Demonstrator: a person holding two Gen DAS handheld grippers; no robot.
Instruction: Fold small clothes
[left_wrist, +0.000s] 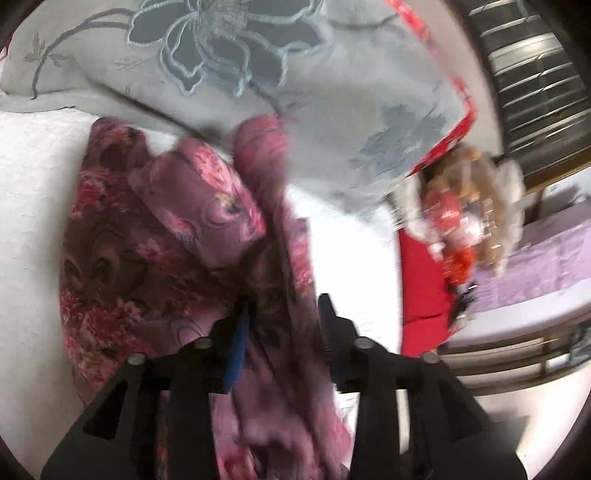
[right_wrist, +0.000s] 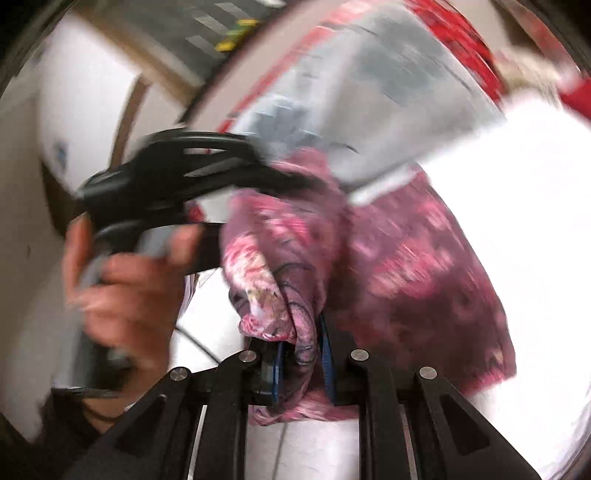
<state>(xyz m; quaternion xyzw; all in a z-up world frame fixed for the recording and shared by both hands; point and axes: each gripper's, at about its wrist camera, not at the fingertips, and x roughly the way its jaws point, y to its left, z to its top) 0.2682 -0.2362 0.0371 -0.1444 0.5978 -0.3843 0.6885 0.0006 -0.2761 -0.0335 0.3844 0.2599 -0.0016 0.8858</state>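
Your right gripper pinches the pink floral garment, which trails away rightward; your left gripper straddles it, jaws apart (grip uncertain)

One pink-and-maroon floral garment, bunched and partly lifted. Two black claws: the left claw, the right claw. One bare hand, seen from the right wrist, wrapped around the left tool's handle. One grey quilt with embroidered flowers and a red border. One white bed sheet underneath. One curly-haired doll in red at the bed's edge. One lilac cloth on a surface beyond.
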